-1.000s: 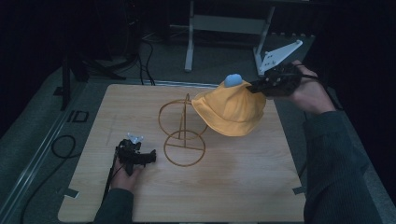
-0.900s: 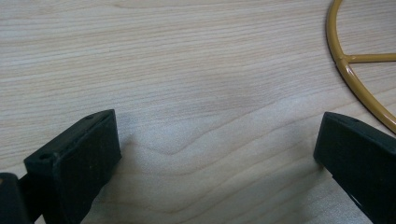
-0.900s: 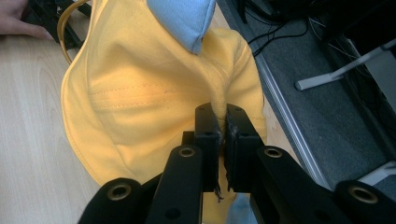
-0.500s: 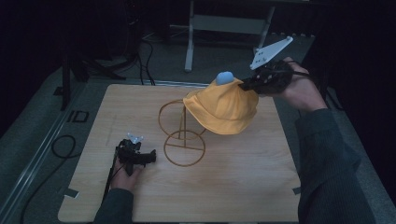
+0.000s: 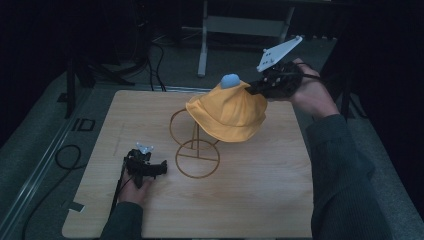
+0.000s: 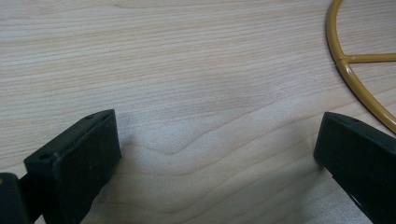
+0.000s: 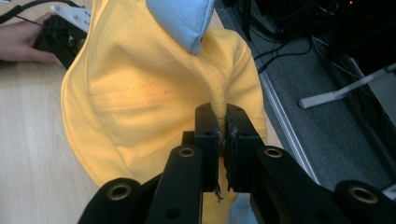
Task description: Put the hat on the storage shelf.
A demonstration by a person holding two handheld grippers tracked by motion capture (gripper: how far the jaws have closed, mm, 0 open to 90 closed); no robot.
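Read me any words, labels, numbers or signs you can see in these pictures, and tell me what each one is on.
"ID": dark marking on the grey floor strip just left of the wooden table, in the high view; the reading is uncertain.
No print shows on the yellow hat, its blue top, the wire hat stand, the left claw or the right claw.
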